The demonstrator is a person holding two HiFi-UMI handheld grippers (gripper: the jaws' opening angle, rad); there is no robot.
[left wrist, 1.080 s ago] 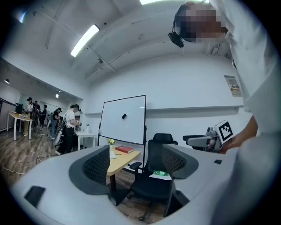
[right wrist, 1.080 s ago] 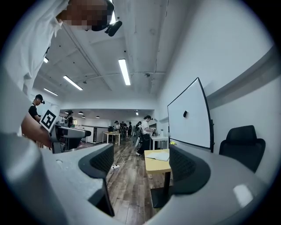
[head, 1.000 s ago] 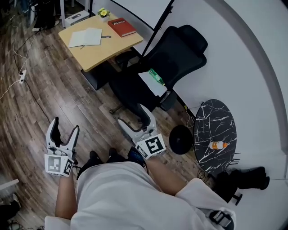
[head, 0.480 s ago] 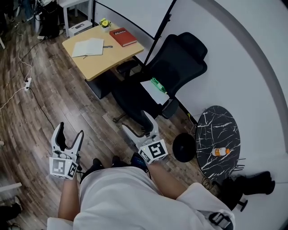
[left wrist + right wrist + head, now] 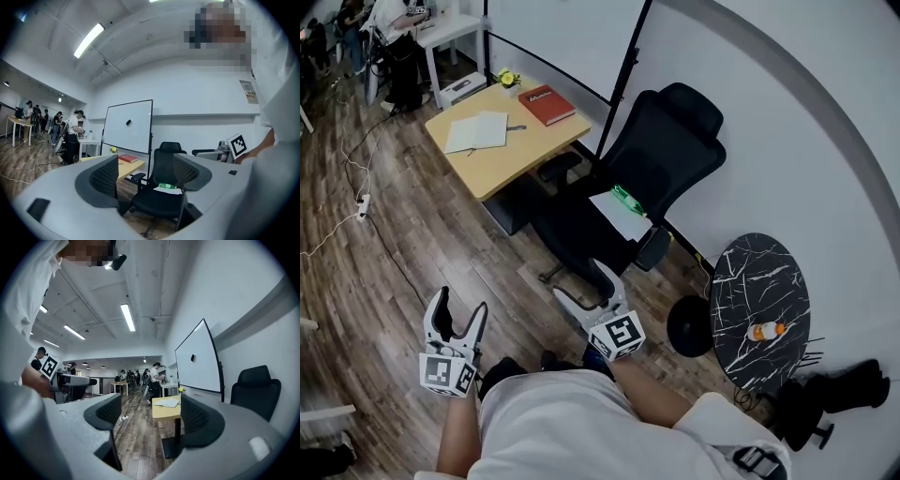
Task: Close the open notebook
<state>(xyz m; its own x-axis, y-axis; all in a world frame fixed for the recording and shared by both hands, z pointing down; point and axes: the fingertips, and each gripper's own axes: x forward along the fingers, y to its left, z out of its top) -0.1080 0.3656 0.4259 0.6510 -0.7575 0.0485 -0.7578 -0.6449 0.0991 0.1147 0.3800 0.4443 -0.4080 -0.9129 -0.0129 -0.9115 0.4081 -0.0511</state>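
Both grippers are held low in front of the person, well apart from the desk (image 5: 514, 159). The left gripper (image 5: 459, 302) has its jaws spread wide with nothing between them; the right gripper (image 5: 579, 281) is likewise wide open and empty. The notebook (image 5: 478, 131) lies open on the desk, near a red book (image 5: 547, 104).

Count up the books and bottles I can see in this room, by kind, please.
Books: 2, the open notebook and the red book, both on the desk.
Bottles: 2, a green bottle on the chair and an orange bottle on the round table.
Total: 4.
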